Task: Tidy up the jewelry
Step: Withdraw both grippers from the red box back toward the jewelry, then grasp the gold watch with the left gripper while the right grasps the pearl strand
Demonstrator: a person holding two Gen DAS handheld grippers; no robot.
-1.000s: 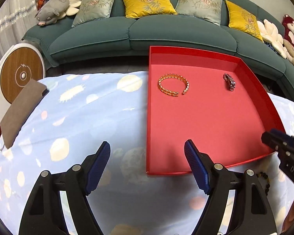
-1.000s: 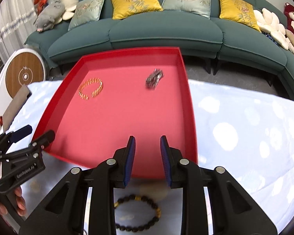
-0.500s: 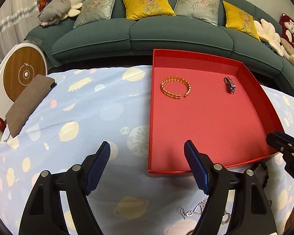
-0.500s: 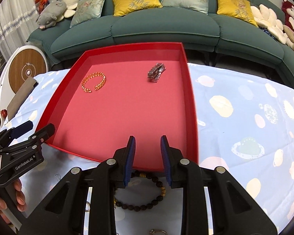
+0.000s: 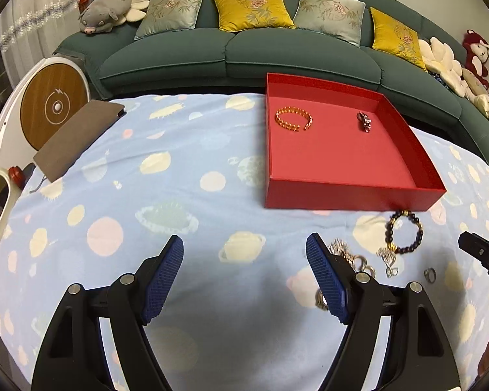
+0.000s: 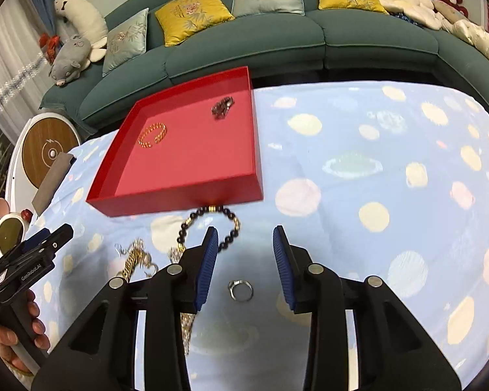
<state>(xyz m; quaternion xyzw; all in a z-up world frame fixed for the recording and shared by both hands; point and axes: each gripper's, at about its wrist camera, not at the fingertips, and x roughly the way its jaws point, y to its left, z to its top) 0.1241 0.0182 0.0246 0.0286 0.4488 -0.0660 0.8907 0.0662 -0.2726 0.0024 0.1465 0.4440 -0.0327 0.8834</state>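
— Two pieces lie inside the red tray: a gold chain bangle toward its far left, and a small dark metal piece toward its far right; what that dark piece is, I cannot tell.

— And the rest of the jewelry?

— Loose on the planet-print cloth over the table, near the tray's front wall; a dark beaded bracelet with gold beads lies just beside that wall; a tangle of gold and silver chains sits left of it; a silver ring lies nearer still.

— Where are the grippers?

— Right gripper hangs over the cloth, jaws spread and holding nothing; in its own view the ring shows between them, and the bracelet runs behind the left finger; left gripper is left of the chains, jaws spread wide over bare cloth, empty too.

— Anything behind?

— A green sofa with yellow and grey cushions; a brown notebook at the cloth's far left edge.
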